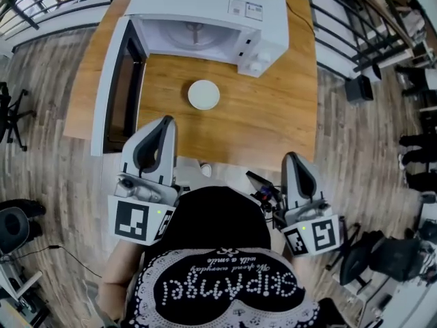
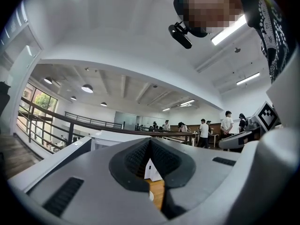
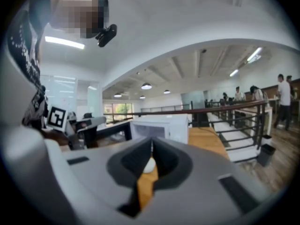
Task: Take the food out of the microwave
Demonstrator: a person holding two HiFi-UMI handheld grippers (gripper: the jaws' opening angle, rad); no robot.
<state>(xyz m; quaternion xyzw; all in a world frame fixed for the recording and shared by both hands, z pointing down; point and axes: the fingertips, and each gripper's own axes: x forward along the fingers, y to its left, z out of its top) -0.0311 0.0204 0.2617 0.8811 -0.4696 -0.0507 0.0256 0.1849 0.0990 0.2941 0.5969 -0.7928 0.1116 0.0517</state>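
A white microwave point(image 1: 225, 19) stands at the back of the wooden table point(image 1: 273, 115). Its door point(image 1: 109, 91) is swung wide open to the left, and only the bare turntable shows in the cavity. A round white covered dish point(image 1: 203, 94) sits on the table in front of it, and shows small between the jaws in the right gripper view point(image 3: 149, 165). My left gripper point(image 1: 166, 121) is at the table's near edge beside the door, shut and empty. My right gripper point(image 1: 291, 157) is just off the near edge to the right, also shut and empty. Both are well short of the dish.
The open door juts out along the table's left side next to my left gripper. Black railings point(image 1: 355, 39) run behind and to the right of the table. Office chairs point(image 1: 372, 255) stand on the wood floor at both sides. Several people point(image 2: 227, 125) stand far off.
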